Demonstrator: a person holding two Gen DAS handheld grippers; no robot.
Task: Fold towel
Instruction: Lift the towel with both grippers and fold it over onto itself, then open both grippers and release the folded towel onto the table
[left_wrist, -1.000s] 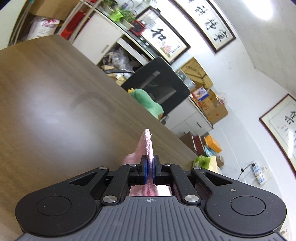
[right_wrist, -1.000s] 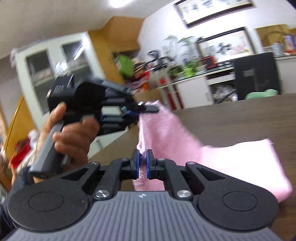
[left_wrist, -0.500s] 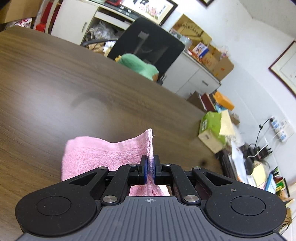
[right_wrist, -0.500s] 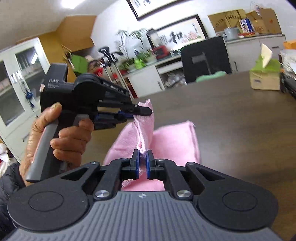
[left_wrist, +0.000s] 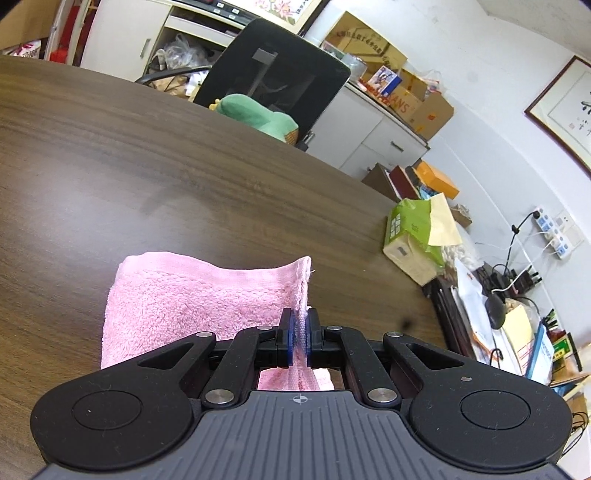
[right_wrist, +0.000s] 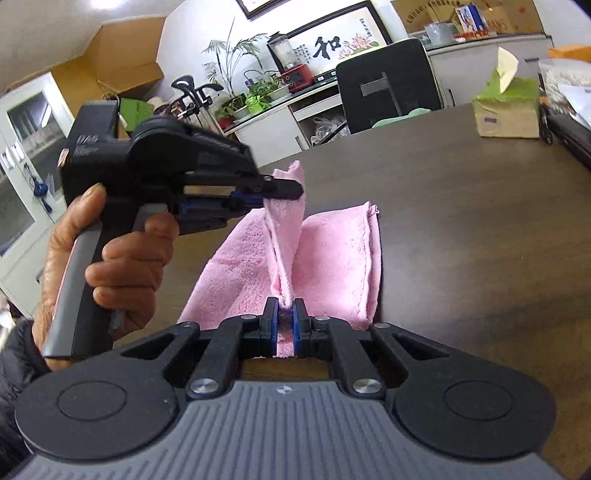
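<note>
Character "和" on the framed calligraphy (right_wrist: 332, 46); "ANS" on a cardboard box (left_wrist: 400, 105).

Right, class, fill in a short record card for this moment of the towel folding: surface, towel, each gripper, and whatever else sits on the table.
surface: dark wooden table
towel: pink towel, lower layer flat on the table, one edge lifted
left gripper: shut on a raised towel corner
right gripper: shut on the near end of the same edge
hand: holds the left gripper's handle
also on table: green tissue box at the far right
behind table: black chair with a green plush toy
</note>
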